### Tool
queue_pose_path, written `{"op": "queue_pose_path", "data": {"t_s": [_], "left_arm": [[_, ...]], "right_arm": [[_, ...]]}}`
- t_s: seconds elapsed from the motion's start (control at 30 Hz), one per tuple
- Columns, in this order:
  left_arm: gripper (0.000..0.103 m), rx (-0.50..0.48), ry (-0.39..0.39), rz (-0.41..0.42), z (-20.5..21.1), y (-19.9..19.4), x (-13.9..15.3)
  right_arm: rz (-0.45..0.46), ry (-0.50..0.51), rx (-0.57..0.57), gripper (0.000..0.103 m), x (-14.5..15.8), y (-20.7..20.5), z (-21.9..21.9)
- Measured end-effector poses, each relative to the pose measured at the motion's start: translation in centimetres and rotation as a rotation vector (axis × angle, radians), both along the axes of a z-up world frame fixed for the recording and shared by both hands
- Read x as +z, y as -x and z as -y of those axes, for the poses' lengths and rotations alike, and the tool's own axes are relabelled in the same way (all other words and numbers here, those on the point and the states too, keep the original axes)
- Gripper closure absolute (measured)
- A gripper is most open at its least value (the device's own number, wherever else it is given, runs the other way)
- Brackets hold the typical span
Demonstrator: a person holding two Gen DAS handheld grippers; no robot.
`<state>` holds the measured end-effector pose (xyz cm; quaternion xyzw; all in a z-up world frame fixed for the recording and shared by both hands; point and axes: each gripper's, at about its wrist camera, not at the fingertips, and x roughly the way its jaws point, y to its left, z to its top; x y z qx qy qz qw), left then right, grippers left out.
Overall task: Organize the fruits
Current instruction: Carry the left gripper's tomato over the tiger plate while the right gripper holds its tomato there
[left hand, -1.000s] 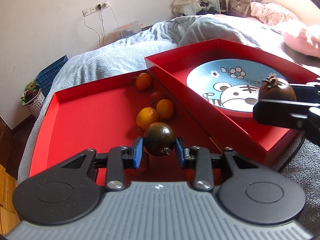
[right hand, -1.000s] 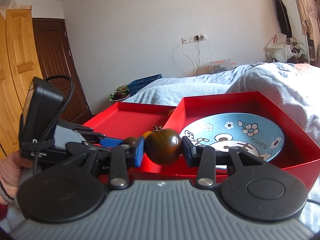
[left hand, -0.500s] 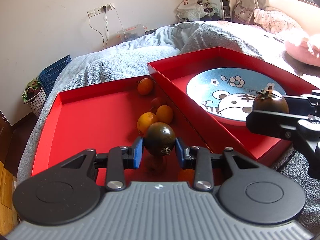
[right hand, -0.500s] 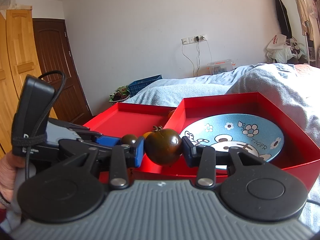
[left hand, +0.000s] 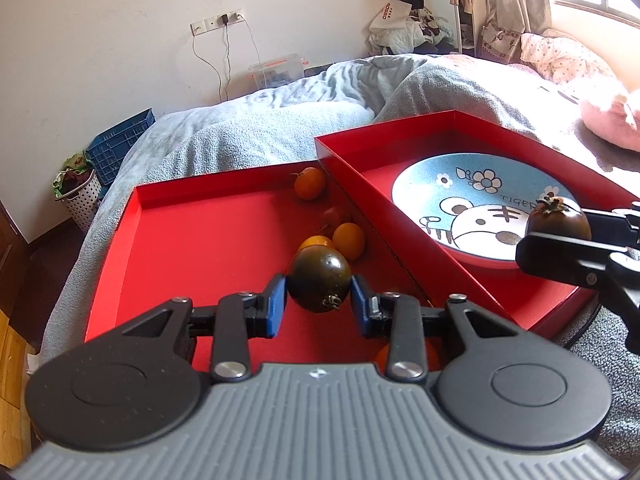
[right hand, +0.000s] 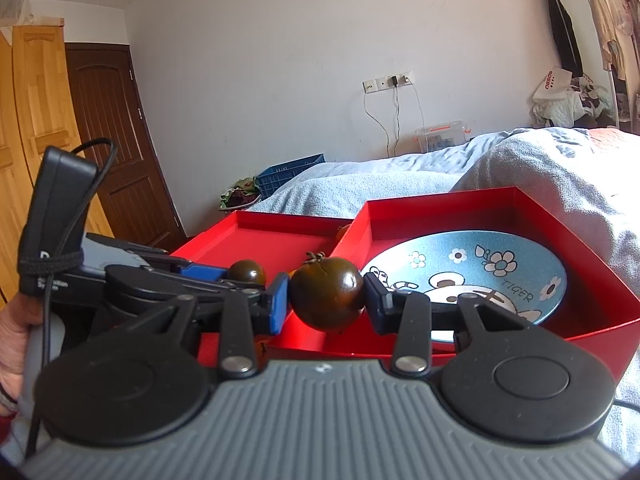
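Little changed since a second ago: left gripper [left hand: 319,307] and right gripper [right hand: 326,303] still clamp dark tomatoes [left hand: 320,280], plate [right hand: 472,272] at two o'clock awaits.

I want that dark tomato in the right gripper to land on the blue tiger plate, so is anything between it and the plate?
Nothing visible blocks it. The right gripper holds the dark brown-green tomato above the near wall of the red cardboard box. The blue tiger-print plate beyond is bare.
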<state>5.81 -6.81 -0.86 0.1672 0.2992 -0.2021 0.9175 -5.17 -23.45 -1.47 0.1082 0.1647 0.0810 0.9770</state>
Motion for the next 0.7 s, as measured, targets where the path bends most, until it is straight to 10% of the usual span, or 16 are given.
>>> {"op": "queue_pose_path", "data": {"t_s": [0.4,0.7], "left_arm": [[0.063,-0.024,0.023,0.009,0.5,0.3,1.2],[0.063,-0.071,0.028,0.006,2.8,0.6,1.8]], "right_arm": [[0.021,0.009,-0.082,0.06,1.7,-0.4,2.5],[-0.148,0.049,-0.193,0.06,0.2,-4.8,6.6]]}}
